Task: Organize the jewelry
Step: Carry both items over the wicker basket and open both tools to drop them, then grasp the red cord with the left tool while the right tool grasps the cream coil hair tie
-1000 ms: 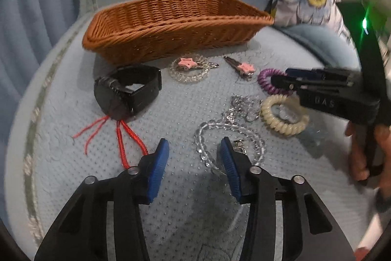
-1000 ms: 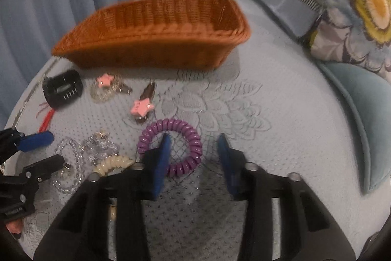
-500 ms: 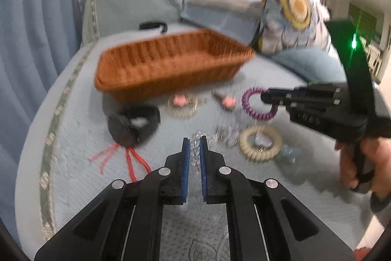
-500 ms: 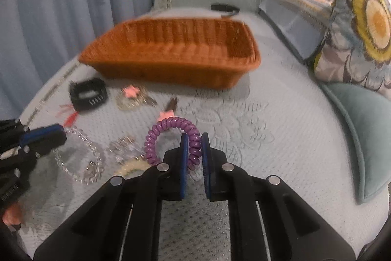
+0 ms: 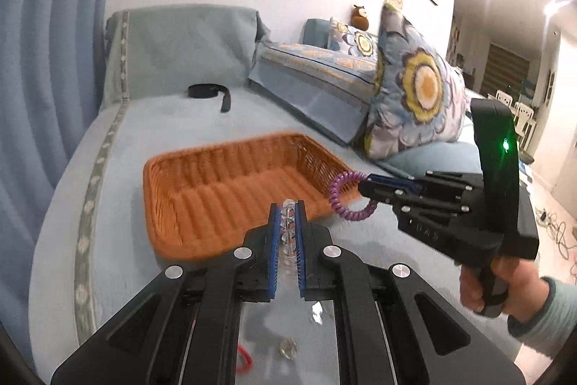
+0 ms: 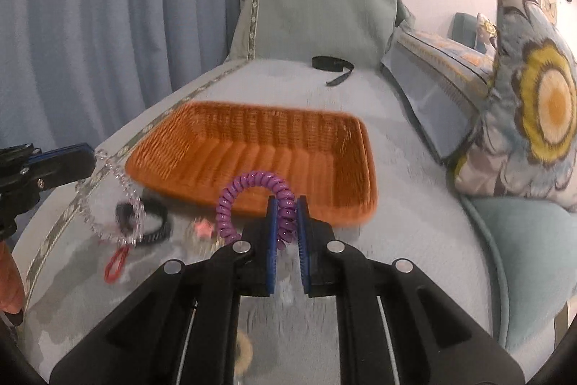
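My left gripper (image 5: 287, 209) has its jaws nearly closed, pinched on the clear bead bracelet (image 5: 288, 212); in the right wrist view the bracelet (image 6: 119, 201) dangles off that gripper (image 6: 81, 161) in a loose loop above the bed, at the basket's near left. My right gripper (image 6: 287, 210) is also nearly closed, its jaws clamped on the purple coil tie (image 6: 252, 201), which arcs up and left out of the pads. From the left wrist view the right gripper (image 5: 364, 184) holds the tie (image 5: 346, 195) at the wicker basket's (image 5: 158, 175) near right corner.

Step in hand, I judge: carry both pieces over the basket and drop them. To do it well I want each piece fully past the near rim before I open the jaws, low enough that the hanging bracelet loop doesn't catch on the wicker edge. The basket (image 6: 364, 168) looks empty from here.

On the bed cover (image 5: 119, 147) near the basket: a black watch (image 6: 158, 226), a pink star clip (image 6: 202, 228), a red cord (image 6: 116, 260), all blurred. Farther off, a black strap (image 6: 331, 64) lies beyond the basket. A flower cushion (image 6: 530, 118) stands far right.
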A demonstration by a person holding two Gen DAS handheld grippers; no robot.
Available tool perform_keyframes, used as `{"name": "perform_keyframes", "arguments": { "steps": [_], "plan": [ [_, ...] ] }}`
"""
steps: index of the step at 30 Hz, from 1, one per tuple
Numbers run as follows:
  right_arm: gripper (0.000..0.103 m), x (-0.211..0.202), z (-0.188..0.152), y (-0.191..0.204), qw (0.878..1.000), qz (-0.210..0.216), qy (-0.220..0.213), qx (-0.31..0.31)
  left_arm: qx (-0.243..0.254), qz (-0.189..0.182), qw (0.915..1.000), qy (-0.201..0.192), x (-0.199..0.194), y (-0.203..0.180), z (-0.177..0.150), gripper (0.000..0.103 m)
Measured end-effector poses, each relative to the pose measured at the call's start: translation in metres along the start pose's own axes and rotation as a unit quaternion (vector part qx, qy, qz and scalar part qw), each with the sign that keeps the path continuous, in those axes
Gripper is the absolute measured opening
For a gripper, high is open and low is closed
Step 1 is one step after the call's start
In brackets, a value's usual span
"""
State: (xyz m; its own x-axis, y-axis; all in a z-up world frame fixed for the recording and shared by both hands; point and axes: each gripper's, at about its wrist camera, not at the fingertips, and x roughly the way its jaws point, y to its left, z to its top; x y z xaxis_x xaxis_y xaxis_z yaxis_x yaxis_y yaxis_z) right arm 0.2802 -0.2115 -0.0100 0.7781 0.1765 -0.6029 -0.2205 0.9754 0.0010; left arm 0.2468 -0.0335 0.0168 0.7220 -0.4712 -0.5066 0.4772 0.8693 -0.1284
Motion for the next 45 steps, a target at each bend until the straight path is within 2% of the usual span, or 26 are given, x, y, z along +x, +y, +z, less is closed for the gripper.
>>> {"name": "perform_keyframes", "arguments": {
  "steps": [4, 8, 13, 17, 20, 21, 23, 24, 26, 29, 33, 39, 45],
  "plan": [
    [0.008, 0.038, 0.025, -0.005, 1.000, -0.002, 0.011, 0.017, -0.020, -0.001, 0.9998, 0.006, 0.036, 0.026, 0.016, 0.006],
    [0.008, 0.085, 0.039, -0.006, 0.998, 0.007, 0.053, 0.025, -0.063, -0.004, 0.9976, 0.026, 0.077, 0.058, 0.023, 0.006],
    [0.008, 0.129, 0.036, -0.006, 0.994, 0.011, 0.104, 0.039, -0.101, 0.025, 0.9905, 0.090, 0.128, 0.090, 0.006, 0.006],
    [0.008, 0.140, 0.029, -0.007, 0.993, 0.012, 0.112, 0.044, -0.089, 0.034, 0.9905, 0.100, 0.132, 0.093, -0.001, 0.006],
    [0.009, 0.135, 0.028, -0.007, 0.994, 0.009, 0.103, 0.046, -0.083, 0.034, 0.9910, 0.099, 0.126, 0.089, 0.003, 0.009],
    [0.009, 0.132, 0.027, -0.008, 0.994, 0.008, 0.099, 0.044, -0.079, 0.035, 0.9918, 0.094, 0.121, 0.088, 0.003, 0.019],
    [0.010, 0.117, 0.028, -0.008, 0.996, 0.001, 0.078, 0.035, -0.074, 0.022, 0.9947, 0.067, 0.101, 0.084, 0.007, 0.030],
    [0.011, 0.108, 0.028, -0.009, 0.997, 0.003, 0.069, 0.033, -0.074, 0.014, 0.9957, 0.054, 0.092, 0.081, 0.007, 0.032],
    [0.020, 0.089, 0.029, -0.009, 0.998, 0.011, 0.047, 0.031, -0.078, -0.005, 0.9967, 0.021, 0.062, 0.078, 0.010, 0.040],
    [0.041, 0.048, 0.023, -0.005, 1.000, 0.012, 0.006, 0.016, -0.079, -0.015, 0.9966, -0.017, 0.024, 0.070, 0.011, 0.046],
    [0.042, 0.007, 0.009, 0.001, 0.999, 0.031, -0.016, 0.002, -0.079, -0.013, 0.9954, -0.052, -0.029, 0.056, 0.002, 0.047],
    [0.042, -0.036, -0.039, -0.003, 0.998, 0.060, -0.006, 0.025, -0.086, 0.016, 0.9940, -0.066, -0.077, 0.035, -0.036, 0.049],
    [0.042, -0.036, -0.091, -0.006, 0.994, 0.079, 0.050, 0.060, -0.108, 0.043, 0.9929, -0.029, -0.074, 0.030, -0.089, 0.049]
  ]
}}
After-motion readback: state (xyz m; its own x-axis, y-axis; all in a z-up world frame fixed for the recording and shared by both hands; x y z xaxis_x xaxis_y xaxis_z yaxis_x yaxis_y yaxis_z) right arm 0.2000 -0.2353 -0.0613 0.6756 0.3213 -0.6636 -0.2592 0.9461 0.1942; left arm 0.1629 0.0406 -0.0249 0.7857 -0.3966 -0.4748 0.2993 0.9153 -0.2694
